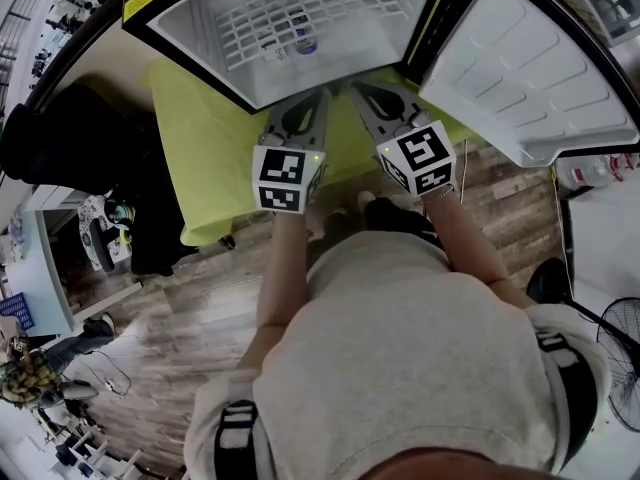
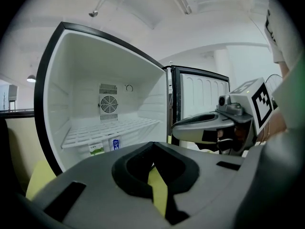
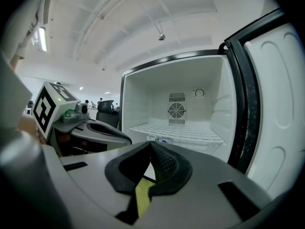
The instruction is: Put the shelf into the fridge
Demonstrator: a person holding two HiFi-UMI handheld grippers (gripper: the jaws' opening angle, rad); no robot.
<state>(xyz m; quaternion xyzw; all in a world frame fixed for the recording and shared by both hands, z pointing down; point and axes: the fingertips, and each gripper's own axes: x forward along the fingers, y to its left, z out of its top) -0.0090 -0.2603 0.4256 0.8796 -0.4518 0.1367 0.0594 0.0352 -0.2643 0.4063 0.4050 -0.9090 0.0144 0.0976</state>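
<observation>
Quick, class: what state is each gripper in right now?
Left gripper: closed, holding nothing.
Right gripper: closed, holding nothing.

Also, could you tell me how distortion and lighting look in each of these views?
Head view: wide lens bows the fridge and door; its white inside is bright, details clear. Left gripper view: dark round border, shelf sharp. Right gripper view: same border, ceiling lamp glares.
</observation>
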